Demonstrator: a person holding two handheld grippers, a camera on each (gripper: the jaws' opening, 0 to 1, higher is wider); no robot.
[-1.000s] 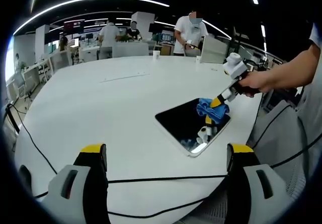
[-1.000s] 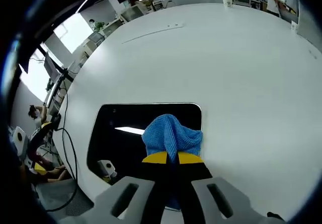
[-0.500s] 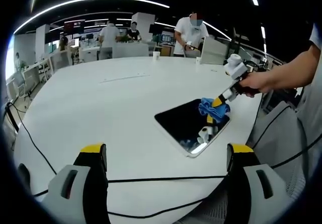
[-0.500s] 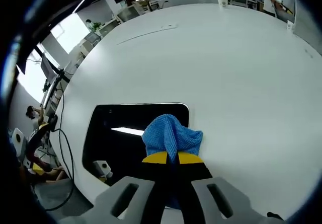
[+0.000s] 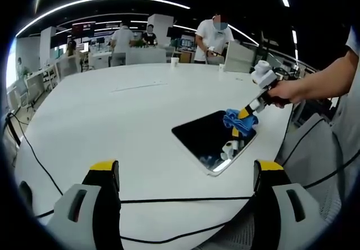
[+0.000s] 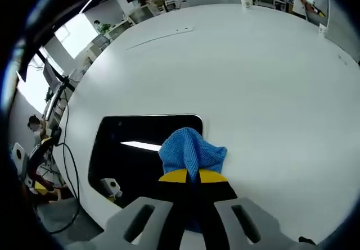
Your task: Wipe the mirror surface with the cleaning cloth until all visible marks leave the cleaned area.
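The mirror [image 5: 215,140] — a dark, glossy rectangular panel with rounded corners and a pale rim — lies flat on the white tabletop [image 5: 112,121] near its edge, reflecting a ceiling light strip and part of your right gripper. The blue cleaning cloth [image 6: 192,153], a bunched, finely textured wad, sits at the mirror's corner, overlapping both glass and tabletop. Your right gripper [image 6: 190,176] has its yellow-tipped jaws closed tight on the cloth; seen from the left gripper view, your hand [image 5: 286,91] holds it slanted down onto the mirror. Your left gripper [image 5: 185,171] hangs back from the mirror, jaws spread wide and empty. A black cable [image 5: 169,199] crosses the tabletop between those jaws — a paper cup [image 5: 175,60] stands at the far edge, with people beyond.
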